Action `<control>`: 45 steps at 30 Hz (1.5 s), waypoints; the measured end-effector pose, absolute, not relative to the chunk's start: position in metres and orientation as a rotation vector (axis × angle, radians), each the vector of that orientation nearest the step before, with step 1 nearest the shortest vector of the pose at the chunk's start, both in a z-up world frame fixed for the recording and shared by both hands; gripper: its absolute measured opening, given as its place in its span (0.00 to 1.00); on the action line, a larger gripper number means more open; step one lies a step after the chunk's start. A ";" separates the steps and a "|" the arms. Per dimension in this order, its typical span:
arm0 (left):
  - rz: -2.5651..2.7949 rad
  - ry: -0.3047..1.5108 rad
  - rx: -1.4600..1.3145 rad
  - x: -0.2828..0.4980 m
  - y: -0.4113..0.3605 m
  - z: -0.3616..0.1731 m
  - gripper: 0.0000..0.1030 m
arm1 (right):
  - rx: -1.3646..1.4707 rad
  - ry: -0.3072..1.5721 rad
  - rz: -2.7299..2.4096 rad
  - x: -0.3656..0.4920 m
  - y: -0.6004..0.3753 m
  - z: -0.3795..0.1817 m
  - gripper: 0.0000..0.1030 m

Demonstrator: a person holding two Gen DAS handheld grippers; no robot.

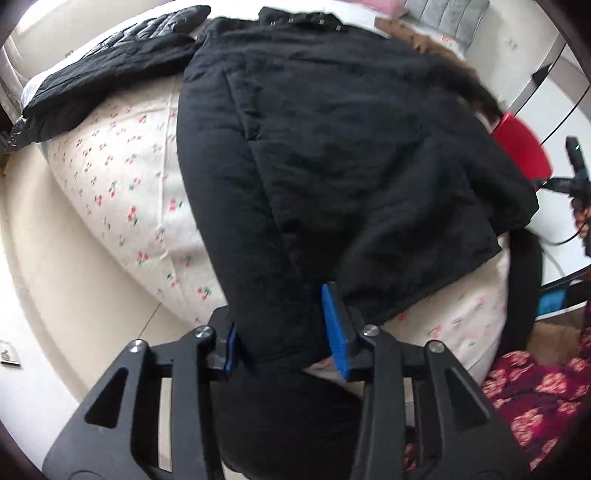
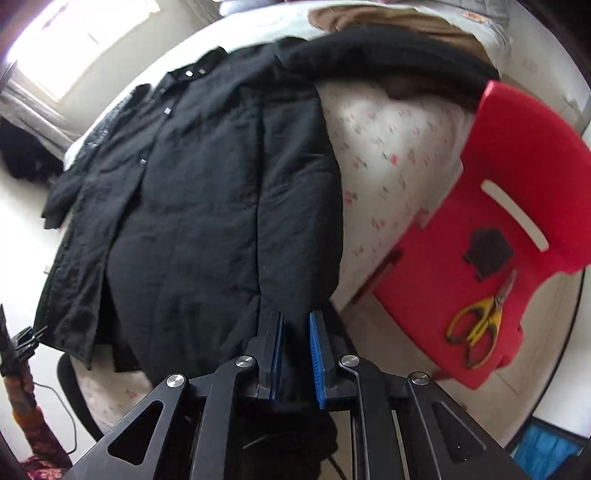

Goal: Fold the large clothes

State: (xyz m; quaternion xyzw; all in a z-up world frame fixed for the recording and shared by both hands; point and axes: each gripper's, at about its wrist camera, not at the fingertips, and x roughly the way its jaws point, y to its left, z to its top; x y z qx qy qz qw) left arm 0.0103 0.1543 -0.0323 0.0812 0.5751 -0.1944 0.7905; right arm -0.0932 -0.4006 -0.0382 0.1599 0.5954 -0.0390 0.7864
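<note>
One black coat (image 1: 332, 147) lay on one floral bed (image 1: 122, 177). Two grippers, left gripper (image 1: 284, 332) and right gripper (image 2: 297, 350), each had jaws pinching its hem; one red chair (image 2: 517, 221) bore one pair of scissors (image 2: 476, 325).

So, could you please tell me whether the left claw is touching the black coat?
Touching. In the left wrist view, the left claw has the black coat hem bunched between its blue pads, with cloth pressed against both, over the floral bed.

Bed with a white cherry-print sheet (image 1: 122, 173), bearing a spread black coat (image 1: 332, 147) across its middle, a second black quilted jacket (image 1: 110, 62) toward the far corner, and a brown garment (image 2: 388, 22) beyond the coat.
</note>
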 end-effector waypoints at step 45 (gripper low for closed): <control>-0.027 0.833 -0.435 0.252 0.365 -0.034 0.79 | 0.227 0.967 0.019 0.065 -0.324 -0.003 0.79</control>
